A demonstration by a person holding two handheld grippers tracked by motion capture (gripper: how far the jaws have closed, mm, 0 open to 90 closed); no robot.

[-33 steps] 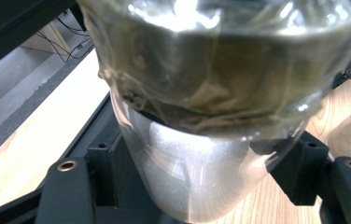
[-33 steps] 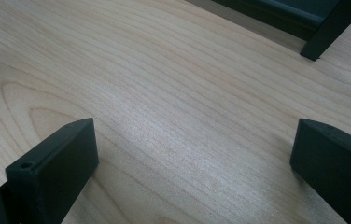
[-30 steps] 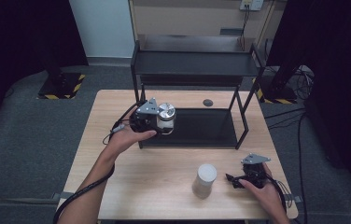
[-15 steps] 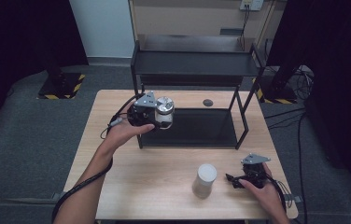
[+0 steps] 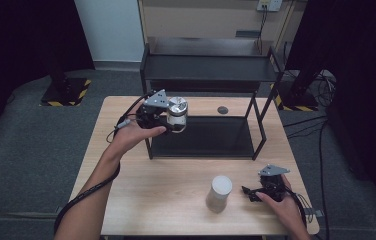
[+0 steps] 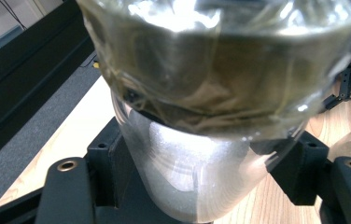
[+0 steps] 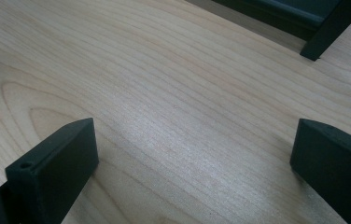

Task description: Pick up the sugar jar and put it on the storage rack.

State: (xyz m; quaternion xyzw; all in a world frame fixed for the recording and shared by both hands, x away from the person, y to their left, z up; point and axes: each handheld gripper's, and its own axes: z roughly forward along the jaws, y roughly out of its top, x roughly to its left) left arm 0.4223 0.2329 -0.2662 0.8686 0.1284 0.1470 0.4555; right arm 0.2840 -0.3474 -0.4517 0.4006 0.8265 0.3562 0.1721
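My left gripper (image 5: 168, 119) is shut on a clear glass jar (image 5: 178, 111) with a silvery end and holds it in the air at the left front corner of the black rack (image 5: 211, 67). In the left gripper view the jar (image 6: 211, 70) sits tight between both black jaws, close to the lens. A second pale jar (image 5: 219, 192) stands upright on the wooden table (image 5: 166, 195) near the front. To its right, my right gripper (image 5: 252, 192) rests on the table, open. In the right gripper view its jaws (image 7: 192, 158) stand wide with only bare wood between them.
The black two-shelf rack stands on the back half of the table, its lower tray (image 5: 211, 137) dark and flat. A small dark round disc (image 5: 222, 109) lies on the table behind that tray. A black cable (image 5: 83, 195) runs along the left forearm.
The left hand has lifted the jar higher, up in front of the rack's left post. The right gripper and the standing jar have kept still.
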